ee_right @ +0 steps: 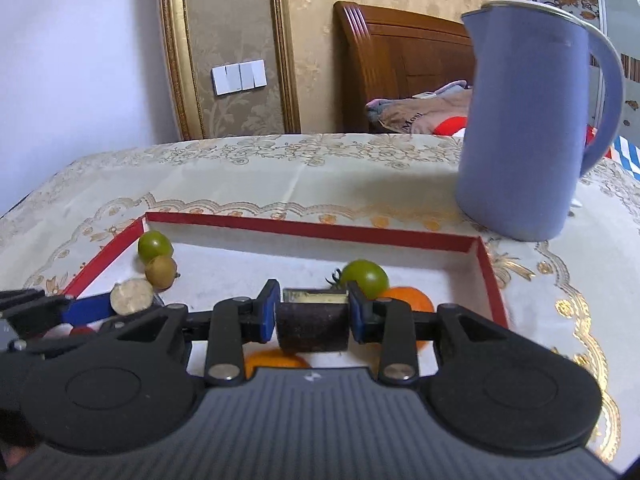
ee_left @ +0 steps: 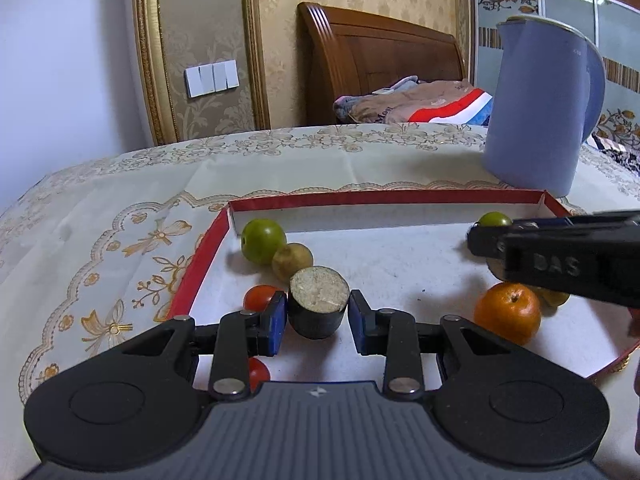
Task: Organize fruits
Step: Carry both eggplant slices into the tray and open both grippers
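While both grippers hang over the red-rimmed tray, each has a dark stub between its pads.
Left gripper [ee_left: 318, 312]: clenched on a short dark cylinder [ee_left: 316, 308] with a pale, fibrous cut top, held upright just above the tray floor.
Right gripper [ee_right: 312, 316]: grasping a second dark cylinder piece [ee_right: 313, 326], its pale cut face showing only as a thin strip at the top.
Tray [ee_left: 384, 197]: white floor, red rim, on a gold-patterned tablecloth [ee_left: 120, 208], near a blue jug [ee_left: 536, 104].
Fruit far left: a green fruit [ee_left: 263, 241] touching a yellowish one [ee_left: 292, 261], in the tray's far left corner.
Fruit near left: two red tomatoes [ee_left: 260, 297], partly behind the left finger.
Fruit right: an orange [ee_left: 507, 317] near the right gripper's arm; a green tomato [ee_right: 365, 278] just beyond the right gripper.
Hidden: another orange fruit [ee_right: 276, 360] under the right gripper is mostly covered.
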